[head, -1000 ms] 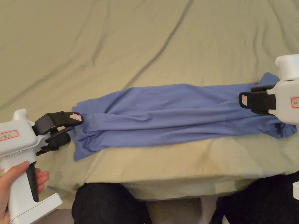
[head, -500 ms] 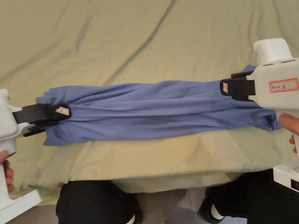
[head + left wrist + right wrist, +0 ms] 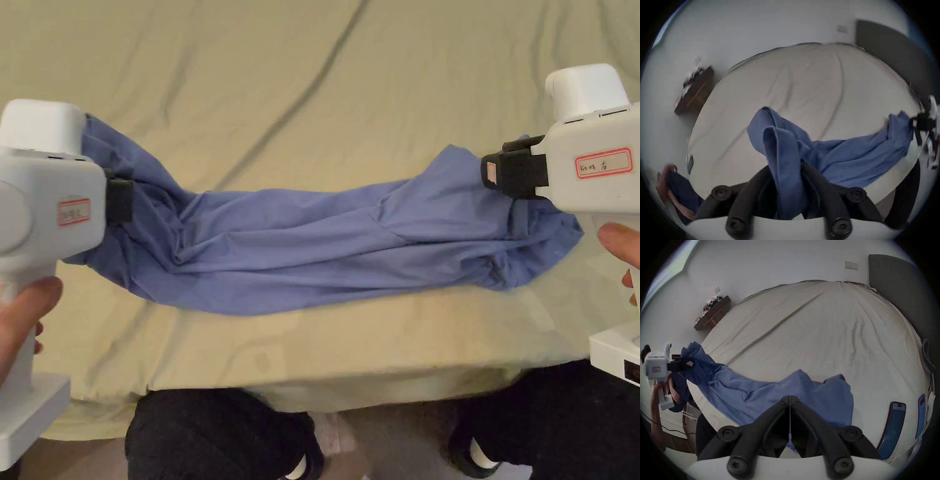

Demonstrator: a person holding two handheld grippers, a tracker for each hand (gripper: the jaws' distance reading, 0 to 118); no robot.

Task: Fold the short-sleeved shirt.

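Note:
A blue short-sleeved shirt (image 3: 325,240), folded into a long band, stretches left to right near the bed's front edge. My left gripper (image 3: 125,200) is shut on its left end, and a bunch of blue cloth (image 3: 784,164) stands up between the black jaws. My right gripper (image 3: 494,175) is shut on the right end; in its own view (image 3: 790,398) the jaws meet with a thin edge of cloth between them. Both ends are lifted off the sheet and the middle sags onto it. From the right gripper view the left gripper (image 3: 688,364) holds the far end.
The shirt lies on a wide bed with a creased olive sheet (image 3: 350,81). The person's dark-clad knees (image 3: 219,431) press against the front edge. Two phones (image 3: 893,428) lie on the sheet to the right of the shirt. A dark shelf (image 3: 713,313) hangs on the far wall.
Both grippers have risen with the shirt's ends; the left end has come up most. The flat band now sags in the middle and its right end has bunched.

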